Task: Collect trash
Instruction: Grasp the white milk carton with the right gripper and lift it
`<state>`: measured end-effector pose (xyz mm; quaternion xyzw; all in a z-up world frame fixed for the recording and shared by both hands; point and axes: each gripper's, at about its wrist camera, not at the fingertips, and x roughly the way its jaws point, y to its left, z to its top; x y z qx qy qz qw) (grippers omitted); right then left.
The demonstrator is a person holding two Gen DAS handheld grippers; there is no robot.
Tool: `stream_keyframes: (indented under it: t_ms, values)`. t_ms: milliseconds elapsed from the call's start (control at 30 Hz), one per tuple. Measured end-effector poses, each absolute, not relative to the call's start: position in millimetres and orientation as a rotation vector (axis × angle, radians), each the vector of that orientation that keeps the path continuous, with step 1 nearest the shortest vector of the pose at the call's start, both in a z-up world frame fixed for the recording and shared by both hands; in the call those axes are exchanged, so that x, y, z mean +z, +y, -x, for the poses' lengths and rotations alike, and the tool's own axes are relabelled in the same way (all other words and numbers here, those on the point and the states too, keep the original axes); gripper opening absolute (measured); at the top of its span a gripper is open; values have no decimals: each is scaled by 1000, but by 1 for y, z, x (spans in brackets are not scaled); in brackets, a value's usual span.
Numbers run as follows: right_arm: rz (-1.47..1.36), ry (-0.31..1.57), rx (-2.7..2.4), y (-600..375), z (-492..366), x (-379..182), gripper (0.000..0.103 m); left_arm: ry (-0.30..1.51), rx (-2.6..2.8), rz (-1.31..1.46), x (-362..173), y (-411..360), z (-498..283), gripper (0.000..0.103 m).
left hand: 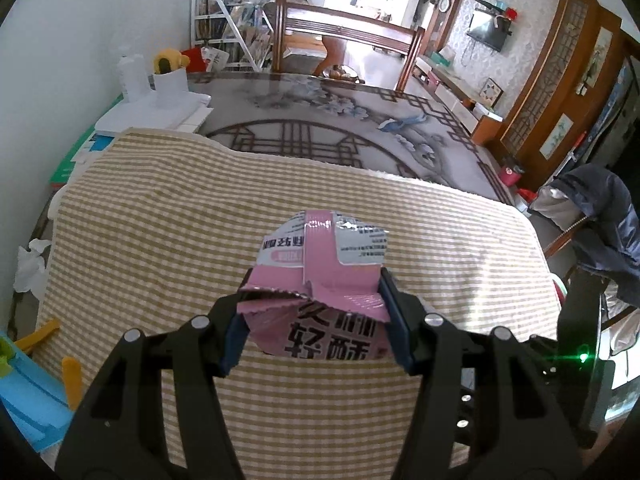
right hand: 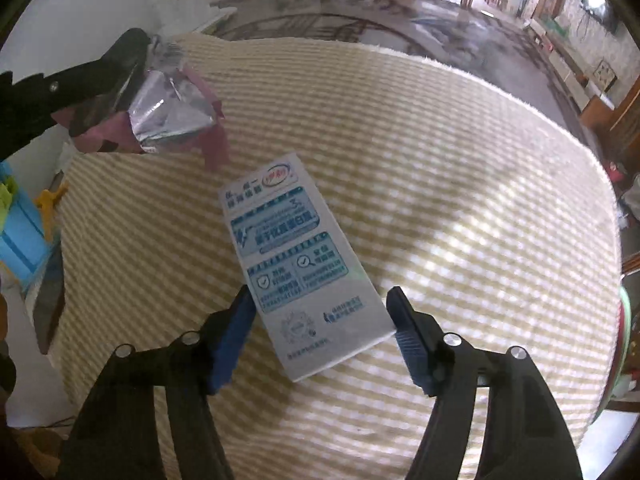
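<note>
The left gripper (left hand: 314,330) pinches the crumpled pink wrapper (left hand: 320,276), light and limp. The right gripper (right hand: 320,332), spread wide, straddles the carton (right hand: 304,268) lying at twelve o'clock; stiff, probably empty, best squeezed across its narrow sides.

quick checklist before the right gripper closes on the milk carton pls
1. Left gripper clamped on crumpled pink snack wrapper: ok.
2. Right gripper open: ok.
3. White and blue milk carton between the right fingers: ok, lower end only.
4. Carton square to the fingers: not ok, it lies skewed.
5. Carton flat on the yellow checked cloth: ok.
6. Trash bin within reach: cannot tell, none in view.
</note>
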<state>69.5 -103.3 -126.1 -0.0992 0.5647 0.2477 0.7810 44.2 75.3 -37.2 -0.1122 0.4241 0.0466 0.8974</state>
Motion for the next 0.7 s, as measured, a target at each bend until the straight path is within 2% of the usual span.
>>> stream_keyframes:
  t_ms: [333, 700]
  values:
    - [-82, 1163, 464, -152, -69, -92, 61, 881, 99, 249, -36, 75, -42, 55]
    - [-176, 1104, 404, -186, -56, -70, 61, 871, 9, 216, -27, 42, -48, 55]
